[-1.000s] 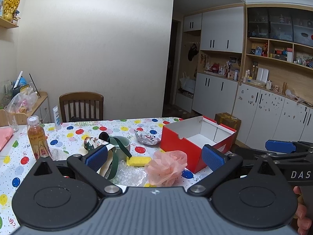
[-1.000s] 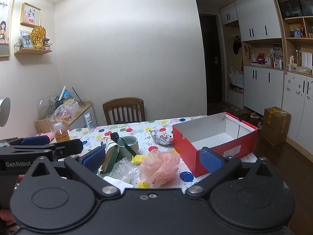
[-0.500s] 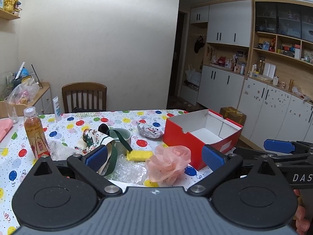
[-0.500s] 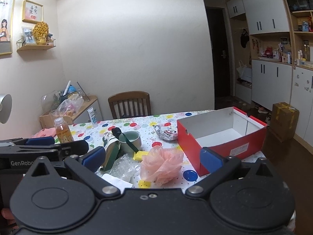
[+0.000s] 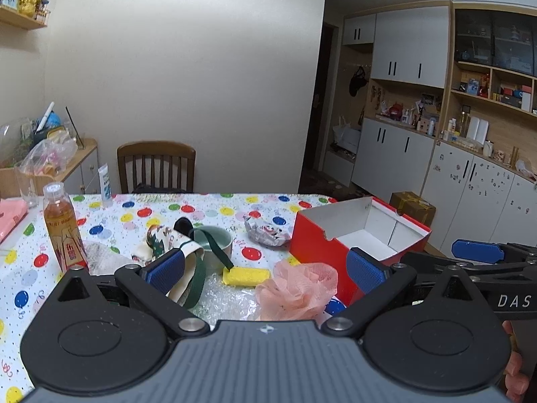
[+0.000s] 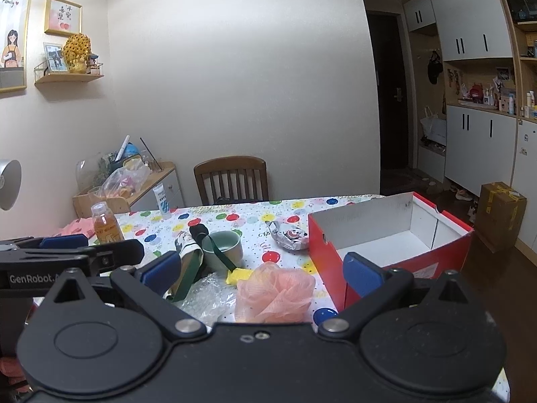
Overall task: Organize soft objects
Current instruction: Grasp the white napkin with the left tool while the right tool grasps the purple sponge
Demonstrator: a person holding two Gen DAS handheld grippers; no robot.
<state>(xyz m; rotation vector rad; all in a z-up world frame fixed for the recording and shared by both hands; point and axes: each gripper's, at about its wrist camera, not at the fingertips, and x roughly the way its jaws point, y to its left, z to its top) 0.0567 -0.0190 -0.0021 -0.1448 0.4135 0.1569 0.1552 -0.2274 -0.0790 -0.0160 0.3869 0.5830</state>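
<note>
**Pink puff waits by the red box**

Pink mesh bath puff sits on the table with the spotty balloon cloth, close to the near edge. It is just beside the front wall of the open red cardboard box with white insides, which stands at the right edge of the table. In the right wrist view the puff is again next to the box.

A small yellow sponge block lies just left of the puff. A crinkly clear bubble wrap sheet lies near the sponge and puff, at the near edge. Behind the sponge stands a pale green round cup with a dark green strap hanging over it. A printed cloth bag lies left of the cup. A shiny crumpled snack wrapper lies farther back, between the cup and the box. A clear plastic bottle of orange drink stands upright near the left edge.

The left gripper has its blue padded jaws spread wide, and it holds nothing. The right gripper is also spread wide with nothing in it. Both hang above the near edge of the table, side by side, and the puff shows between the jaws of each.
</note>
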